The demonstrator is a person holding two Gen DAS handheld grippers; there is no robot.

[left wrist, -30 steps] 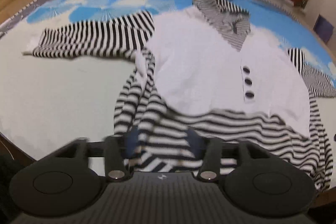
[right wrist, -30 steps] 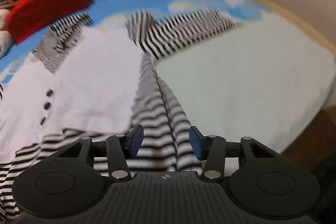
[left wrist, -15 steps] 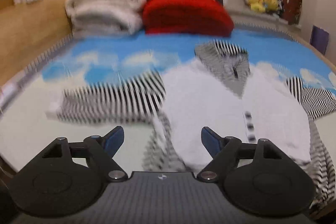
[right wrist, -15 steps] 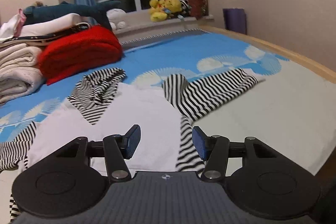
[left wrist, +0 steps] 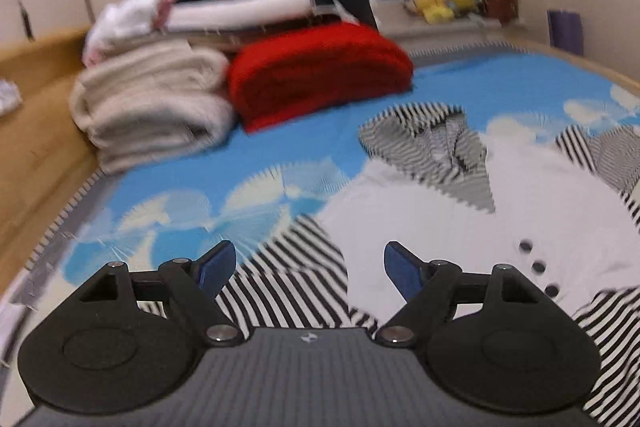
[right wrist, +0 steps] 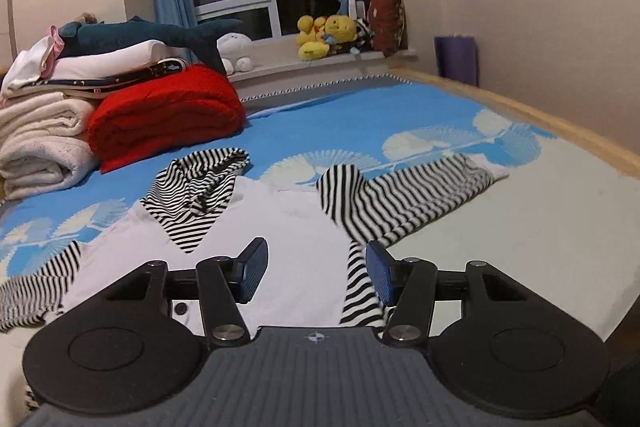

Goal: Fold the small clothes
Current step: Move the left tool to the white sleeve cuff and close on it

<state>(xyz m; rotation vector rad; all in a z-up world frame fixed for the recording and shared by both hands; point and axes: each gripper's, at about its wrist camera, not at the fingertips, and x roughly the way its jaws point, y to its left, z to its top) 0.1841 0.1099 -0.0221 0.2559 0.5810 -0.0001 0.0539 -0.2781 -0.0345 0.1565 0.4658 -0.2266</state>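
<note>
Nearest us, our left gripper (left wrist: pixel 310 269) has just spread wide and our right gripper (right wrist: pixel 316 277) has eased apart; both hold nothing. A second ago both sat low over the striped hem; now they hover higher above the one hooded top (right wrist: pixel 296 227), which lies flat on the bed (right wrist: pixel 560 211). We judge one fold done, sleeves next: two striped sleeves (right wrist: pixel 420 195), three dark buttons (left wrist: pixel 538 267). Farther back sit one red blanket (right wrist: pixel 168 115), one plush shark (right wrist: pixel 152 33).
</note>
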